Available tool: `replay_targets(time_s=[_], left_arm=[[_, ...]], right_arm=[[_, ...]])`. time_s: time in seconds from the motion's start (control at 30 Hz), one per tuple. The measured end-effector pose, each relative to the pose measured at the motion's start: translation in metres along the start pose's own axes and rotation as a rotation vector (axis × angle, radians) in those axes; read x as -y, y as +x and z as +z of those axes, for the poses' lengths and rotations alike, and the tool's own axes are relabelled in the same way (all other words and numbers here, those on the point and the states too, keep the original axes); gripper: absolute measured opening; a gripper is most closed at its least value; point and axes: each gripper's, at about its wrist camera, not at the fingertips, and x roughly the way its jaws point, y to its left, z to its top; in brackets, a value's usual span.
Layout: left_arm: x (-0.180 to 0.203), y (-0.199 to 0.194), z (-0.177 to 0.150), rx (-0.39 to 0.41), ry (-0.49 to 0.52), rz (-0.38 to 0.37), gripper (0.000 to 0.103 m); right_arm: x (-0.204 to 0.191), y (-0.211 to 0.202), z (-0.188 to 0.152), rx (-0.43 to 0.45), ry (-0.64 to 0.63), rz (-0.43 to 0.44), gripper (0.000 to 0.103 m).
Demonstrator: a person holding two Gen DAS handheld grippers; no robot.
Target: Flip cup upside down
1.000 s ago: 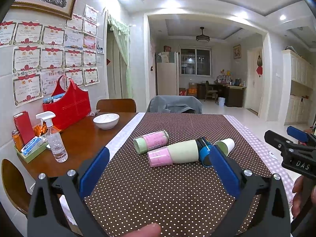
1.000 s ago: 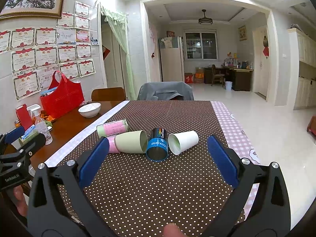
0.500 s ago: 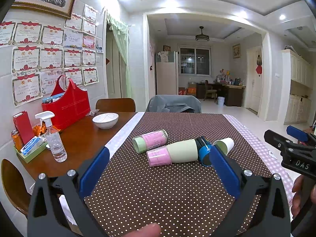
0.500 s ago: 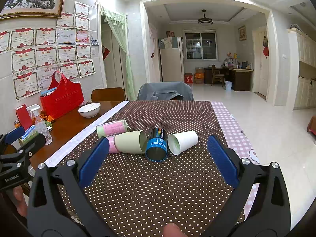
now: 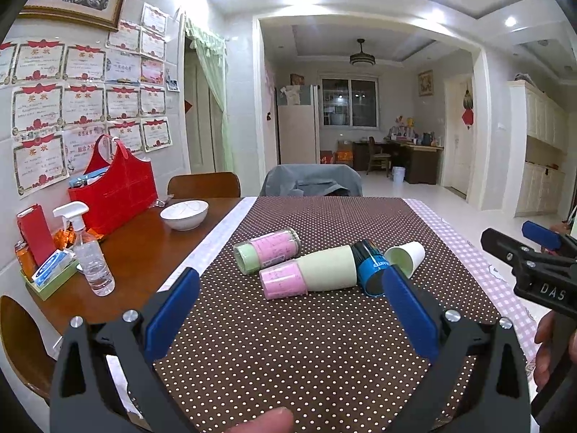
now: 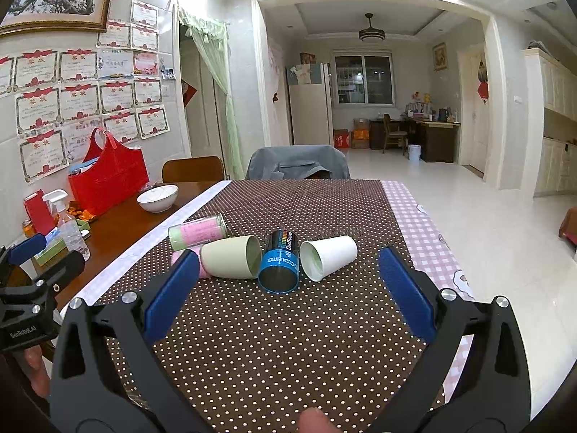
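Paper, I judged the white cup (image 6: 328, 257): light, crushable, lying right of the blue can (image 6: 279, 266). My right gripper (image 6: 288, 283) and left gripper (image 5: 290, 297) both hung spread; mid-wall seemed safest.

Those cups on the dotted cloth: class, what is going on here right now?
A person holds a two-finger tool in each hand over the table. The left tool and the right tool are both open and empty, short of the cups. Four containers lie on their sides: a pink-and-green jar, a pale green cup, a blue can and a white paper cup. Nothing is flipped yet.
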Motion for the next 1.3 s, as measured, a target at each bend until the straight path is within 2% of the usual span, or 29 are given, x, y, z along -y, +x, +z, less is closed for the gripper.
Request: replay_targets(time_s=[0.23,0.5,0.73,0.8,1.03,1.13,1.3], left_arm=[[0.012,0.027,0.001,-0.052,0.022,-0.05,0.099],[0.038,0.075,0.008,-0.115,0.107,-0.113,0.099],[0.085,0.142,0.02,-0.225,0.245,-0.212,0.099],[0.107,0.165,0.024,-0.257,0.316,-0.261,0.099],[0.173,0.236,0.028,-0.397,0.494,-0.392,0.099],[0.192,0.256,0.028,-0.442,0.531,-0.424,0.099],[0.215,0.283,0.021,-0.492,0.577,-0.434,0.099]], right_arm=[[0.011,0.015,-0.003,-0.03,0.004,-0.02,0.097],[0.037,0.042,-0.007,-0.082,0.013,-0.058,0.097],[0.082,0.067,-0.018,-0.139,0.065,-0.134,0.097],[0.095,0.074,-0.022,-0.161,0.085,-0.15,0.097],[0.128,0.091,-0.039,-0.227,0.154,-0.168,0.097],[0.136,0.096,-0.043,-0.245,0.173,-0.171,0.097],[0.148,0.109,-0.046,-0.265,0.205,-0.169,0.097]])
